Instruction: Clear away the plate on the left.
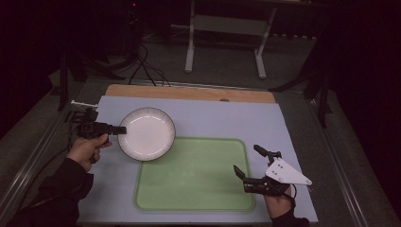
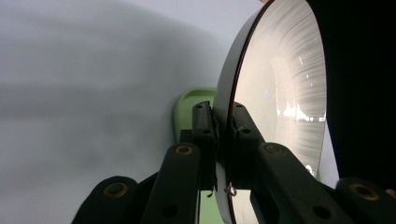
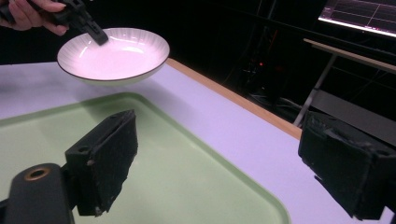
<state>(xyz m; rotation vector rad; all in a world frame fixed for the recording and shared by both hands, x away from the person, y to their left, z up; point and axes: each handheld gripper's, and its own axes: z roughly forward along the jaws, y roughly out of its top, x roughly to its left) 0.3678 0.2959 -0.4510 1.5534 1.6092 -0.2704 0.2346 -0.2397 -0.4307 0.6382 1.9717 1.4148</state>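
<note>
A white ribbed plate (image 1: 147, 134) with a dark rim hangs in the air over the table's left part, its right edge above the corner of the green tray (image 1: 194, 177). My left gripper (image 1: 121, 129) is shut on the plate's left rim; in the left gripper view the jaws pinch the plate (image 2: 280, 93) edge-on. The right gripper view shows the plate (image 3: 114, 53) lifted off the table, with the left gripper (image 3: 99, 36) on its rim. My right gripper (image 1: 246, 161) stands open at the tray's right edge with nothing between its jaws. Its pads (image 3: 109, 158) are wide apart over the tray (image 3: 154, 177).
A pale lilac mat (image 1: 227, 118) covers the table, with a wooden strip (image 1: 189, 92) along the far edge. Beyond stand a white frame (image 1: 226, 38) and cables (image 1: 146, 66) on the floor. A metal rail (image 1: 28, 156) runs along the left side.
</note>
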